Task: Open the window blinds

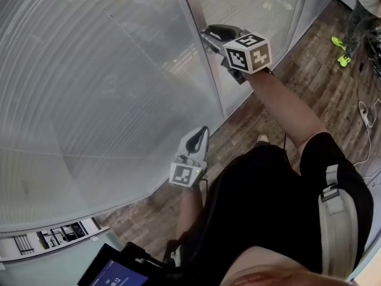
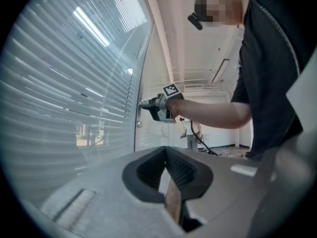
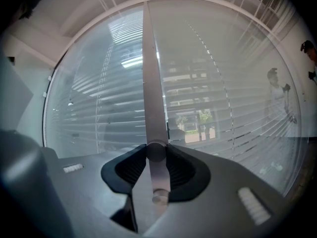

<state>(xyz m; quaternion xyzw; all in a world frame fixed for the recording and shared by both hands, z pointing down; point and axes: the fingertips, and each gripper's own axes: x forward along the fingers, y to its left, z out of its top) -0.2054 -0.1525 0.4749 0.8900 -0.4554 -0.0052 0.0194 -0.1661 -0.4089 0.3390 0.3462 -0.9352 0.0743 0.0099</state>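
Note:
Pale horizontal blinds (image 1: 89,88) sit behind glass panels on either side of a grey upright frame post (image 1: 205,70). My right gripper (image 1: 208,31) reaches level to that post. In the right gripper view its jaws (image 3: 156,151) are shut on a round knob (image 3: 156,152) on the post (image 3: 152,83), with a second small knob (image 3: 159,198) lower down. The slats (image 3: 223,108) are partly tilted, and greenery shows between them. My left gripper (image 1: 201,137) hangs lower, close to the glass, shut and holding nothing. The left gripper view shows the right gripper (image 2: 146,103) at the post.
A wooden floor (image 1: 309,70) runs along the glass wall. A person (image 1: 363,11) stands at the far right near bright green shoes (image 1: 340,49), and cables (image 1: 364,112) lie on the floor. A dark screen (image 1: 113,273) is at the bottom left.

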